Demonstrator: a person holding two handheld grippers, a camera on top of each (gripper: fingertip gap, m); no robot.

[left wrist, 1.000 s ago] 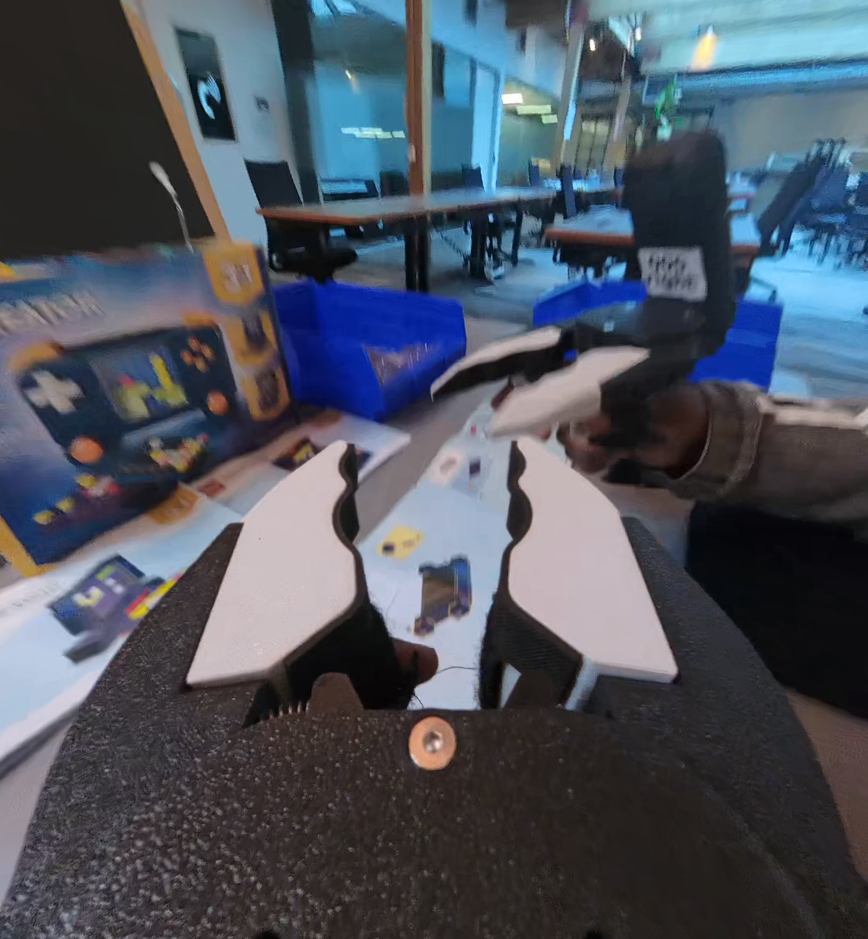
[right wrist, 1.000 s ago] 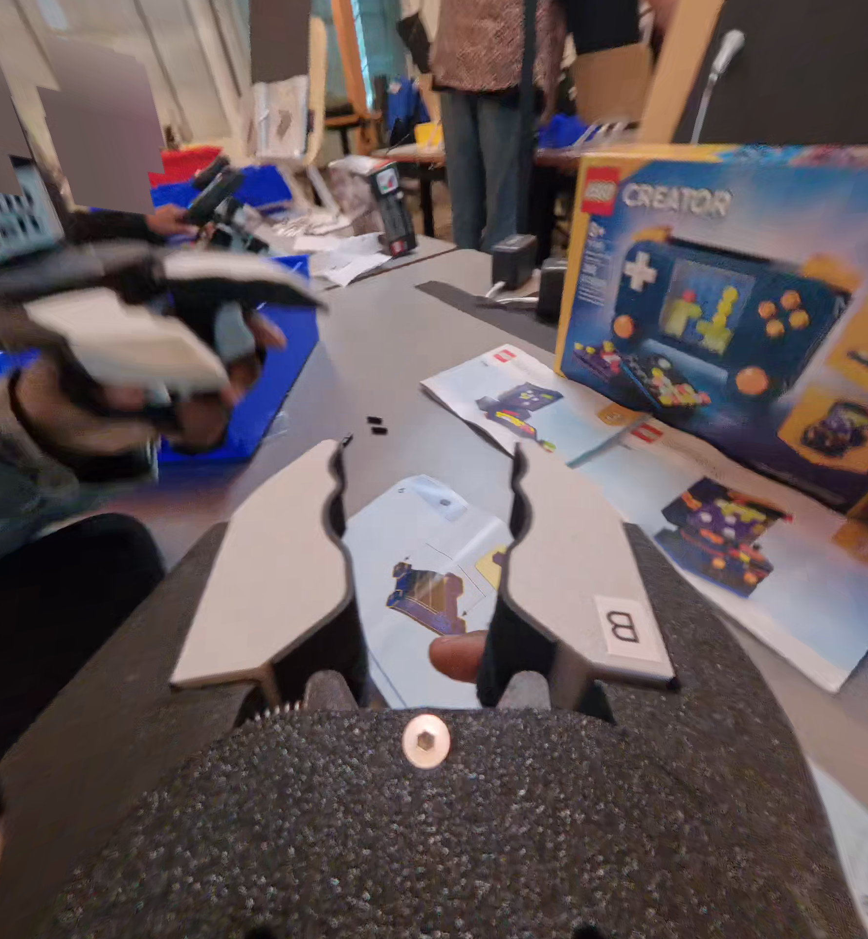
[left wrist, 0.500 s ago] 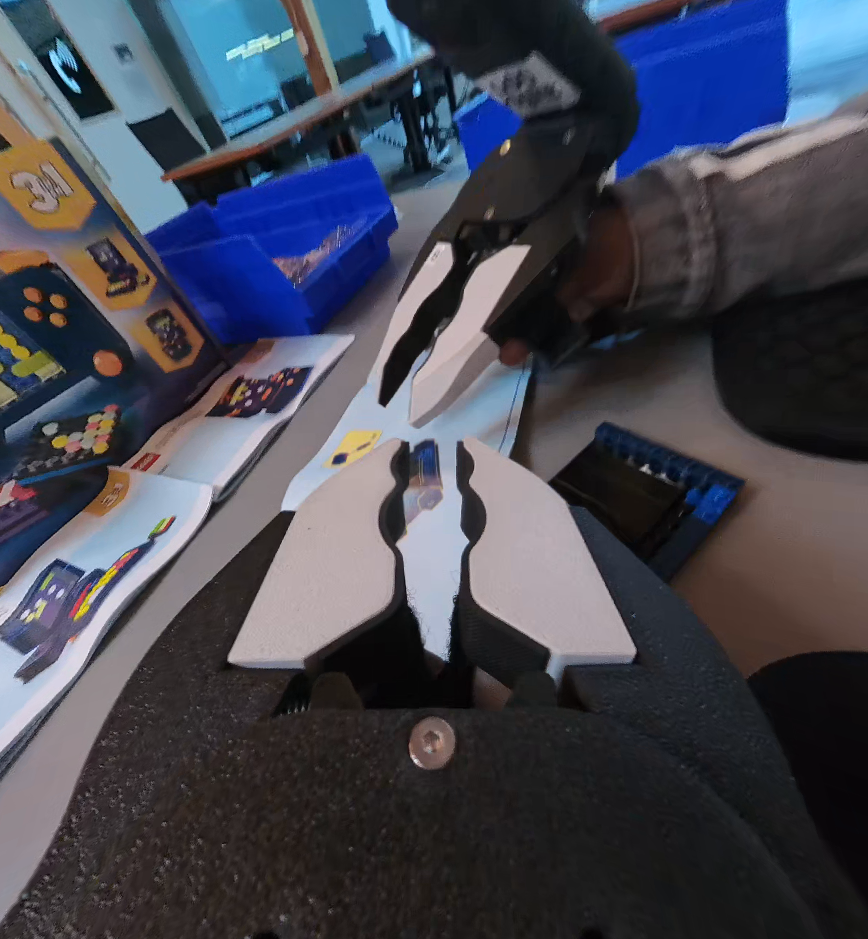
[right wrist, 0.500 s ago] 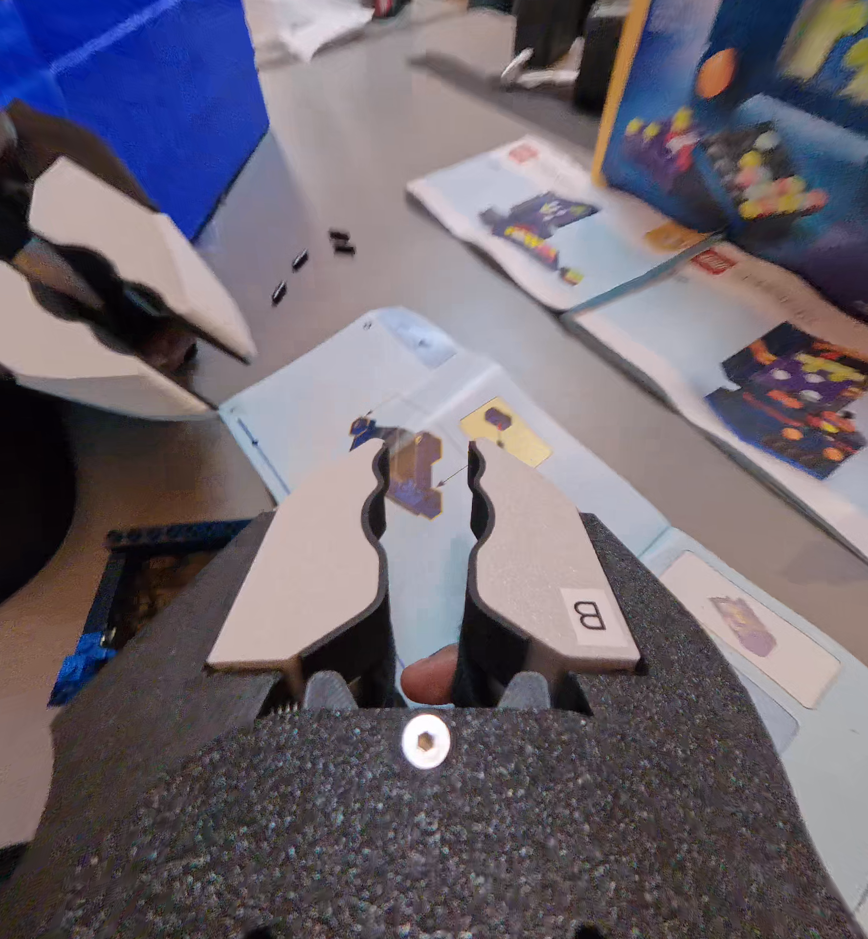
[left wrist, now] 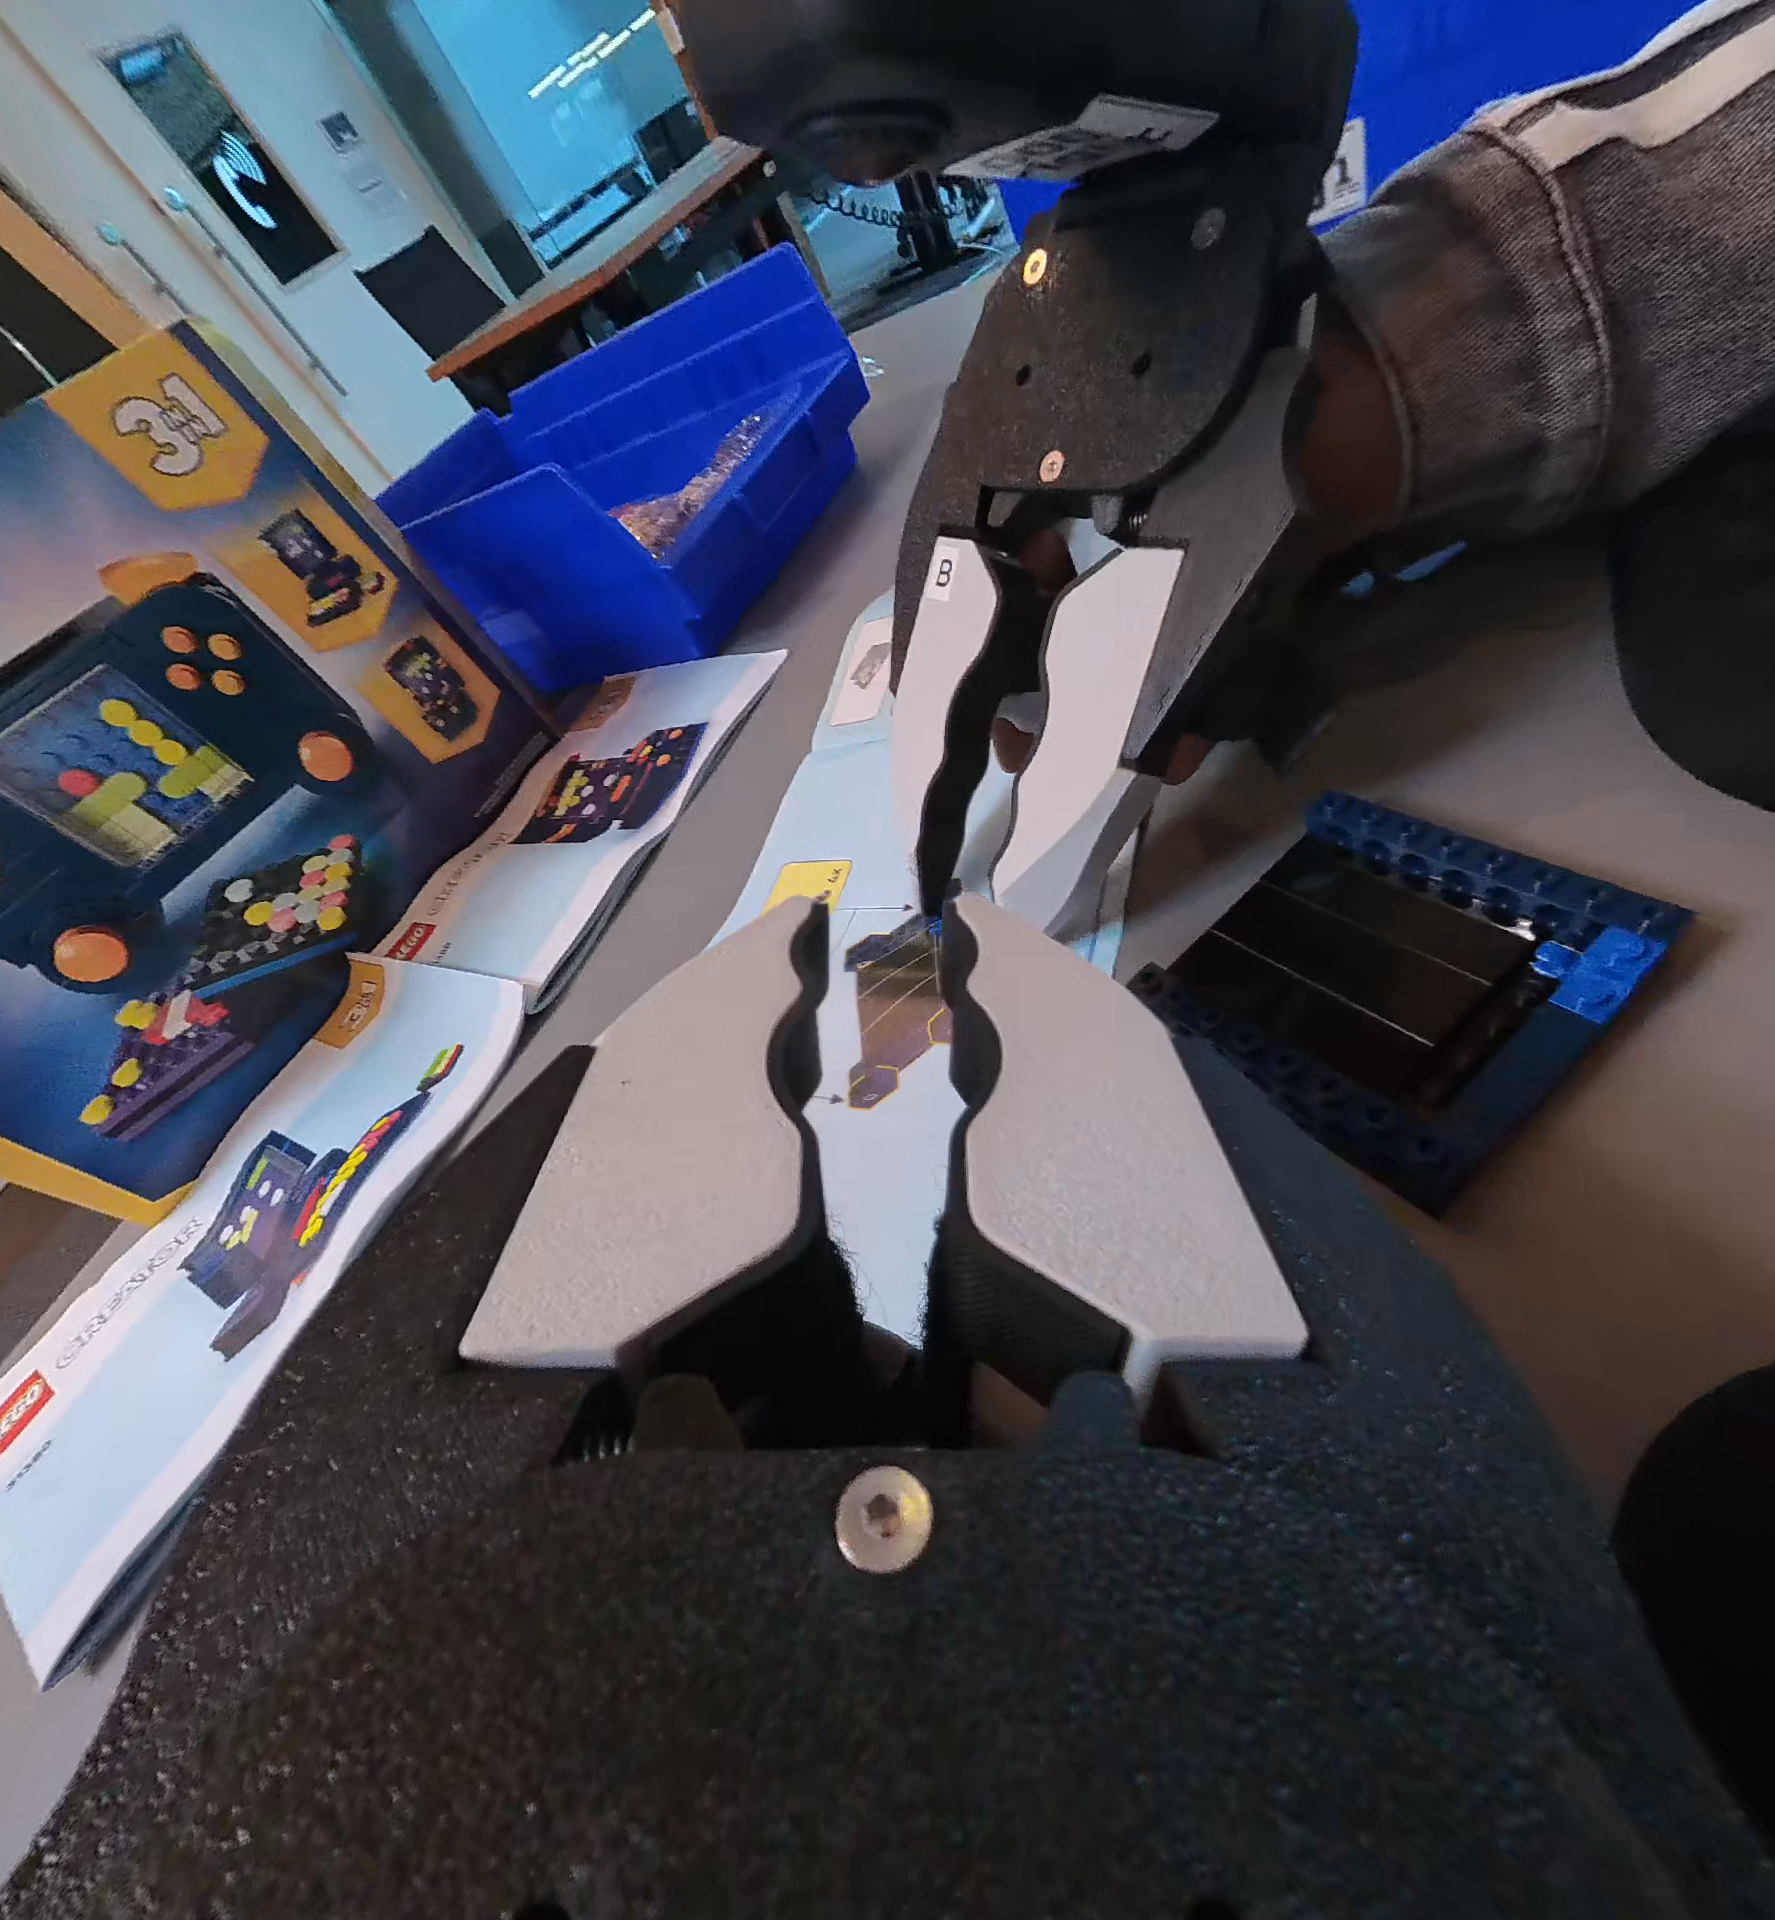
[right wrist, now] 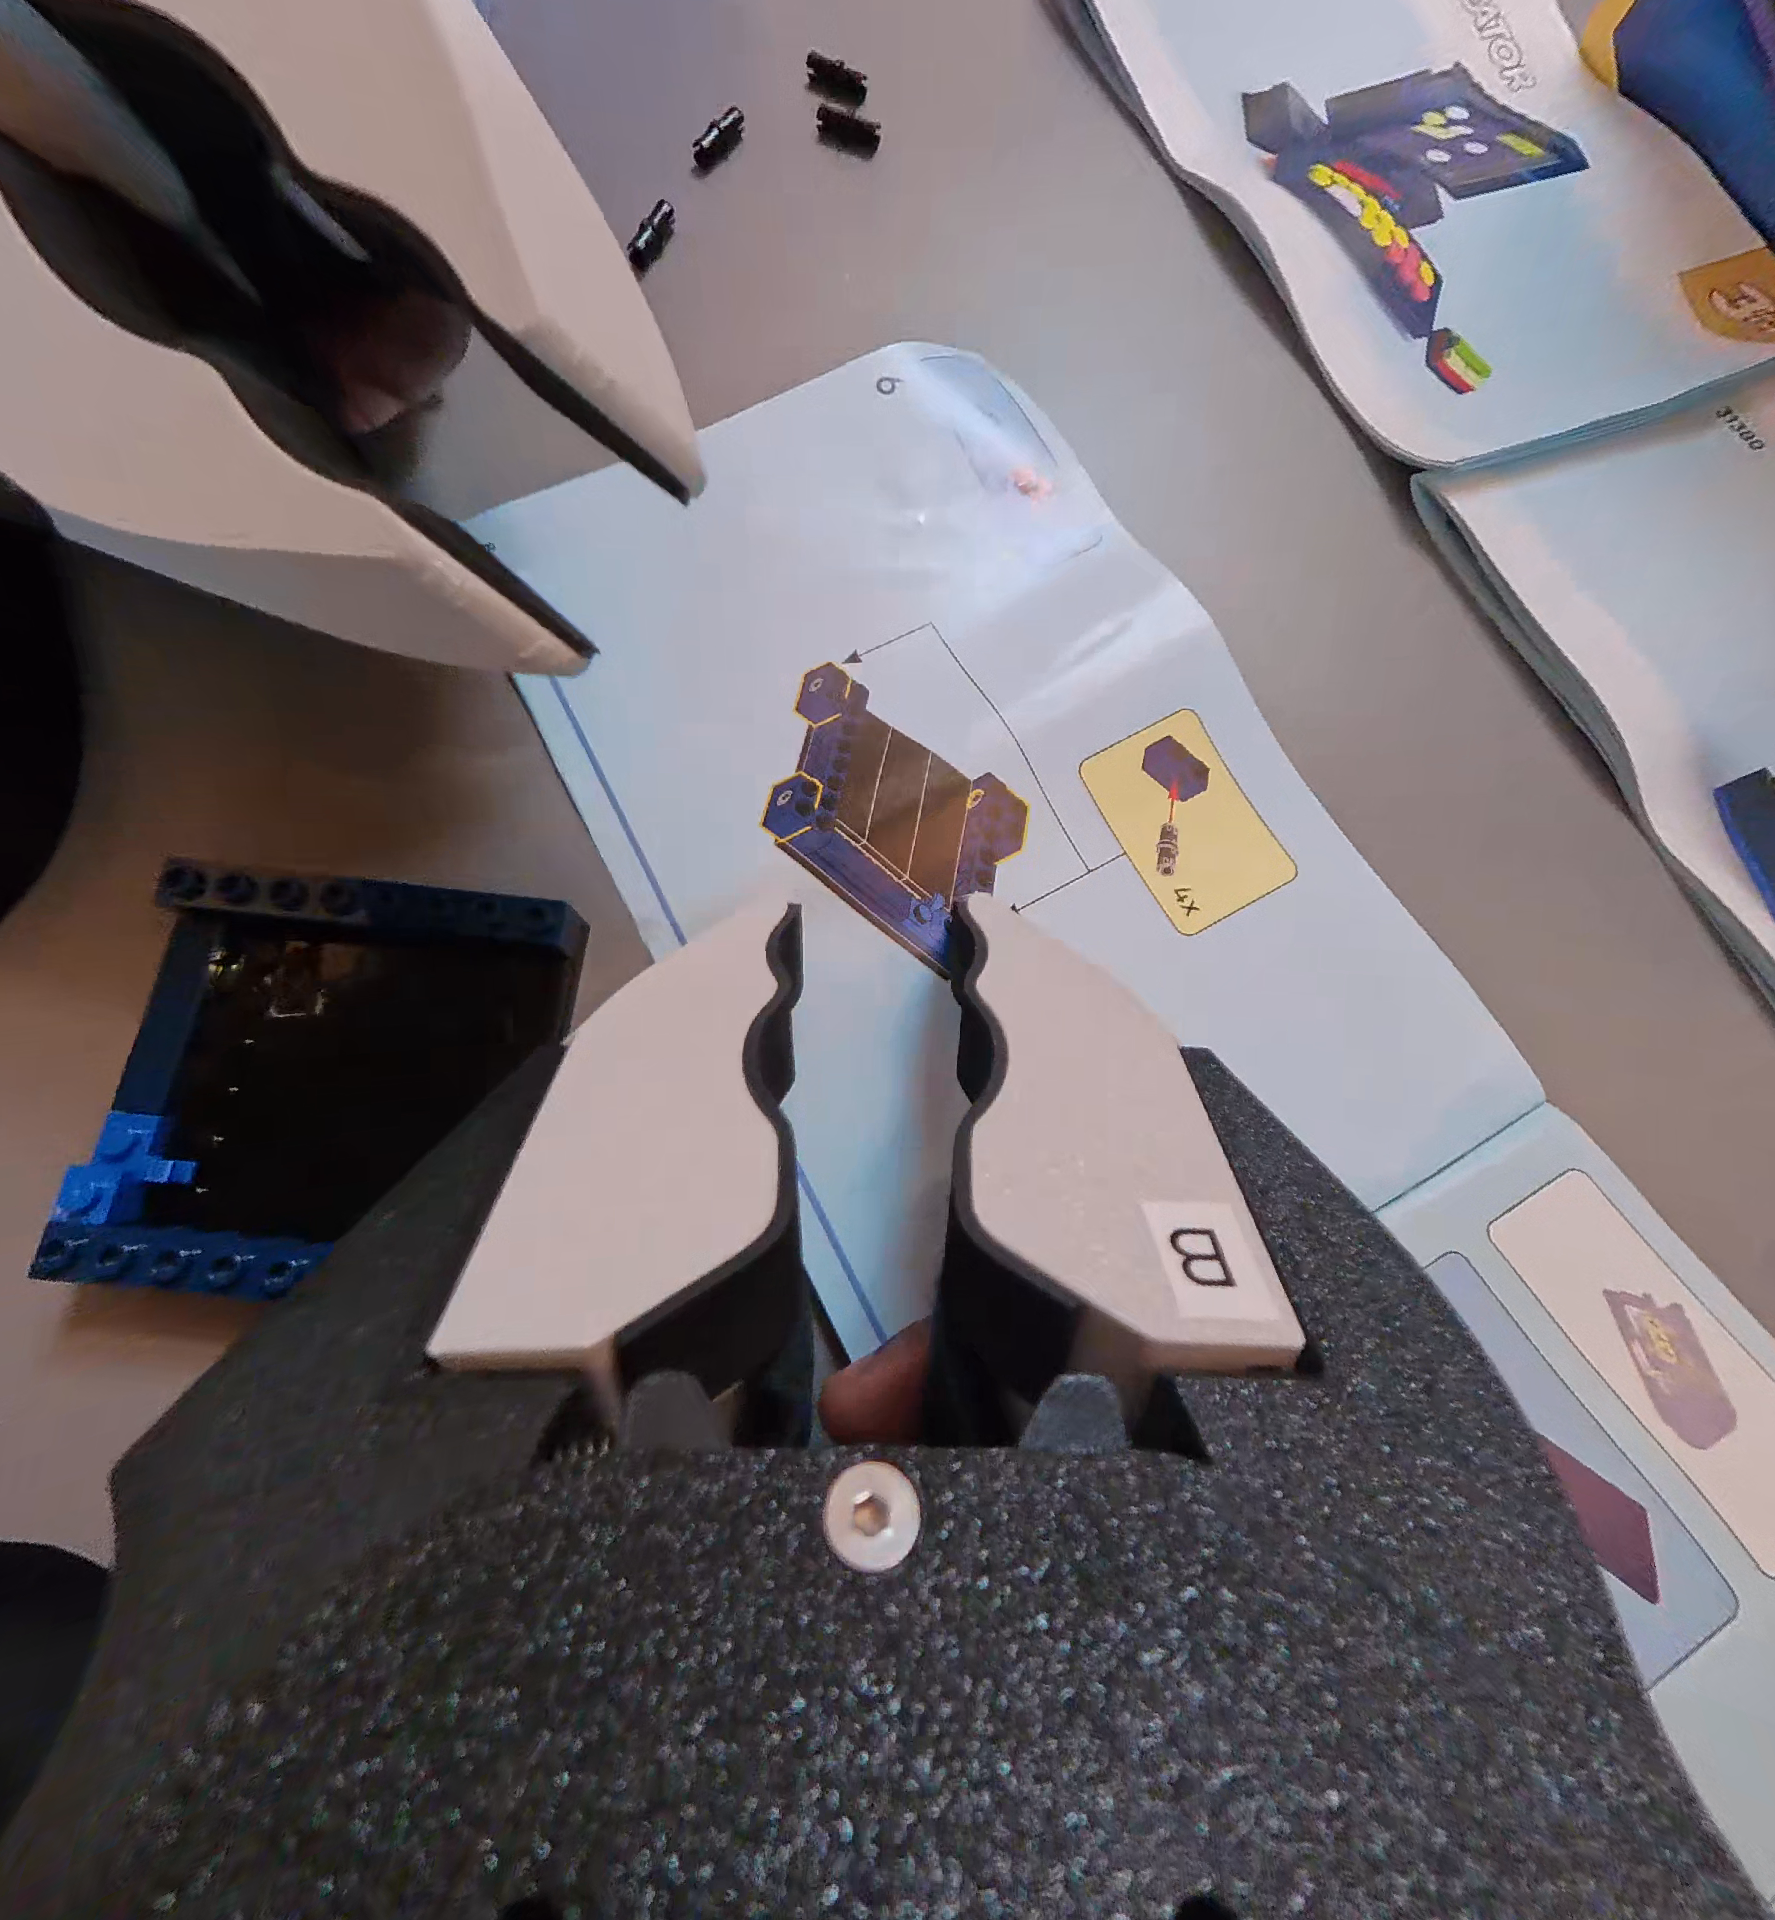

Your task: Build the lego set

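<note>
Both your grippers have dropped and narrowed — left gripper (left wrist: 878,914) and right gripper (right wrist: 878,914) are part-spread, pinching nothing, just above the open instruction booklet (right wrist: 966,540).

Bare grey table (right wrist: 966,229) is seen between the open booklet (right wrist: 1278,1039) and the closed booklets (right wrist: 1485,343). A few small black pins (right wrist: 717,135) are scattered there. On one side, the way is blocked by a flat blue and black brick frame (right wrist: 343,1039). Farther back, the table is walled off by a big toy box (left wrist: 135,727) and a blue bin (left wrist: 654,468).
</note>
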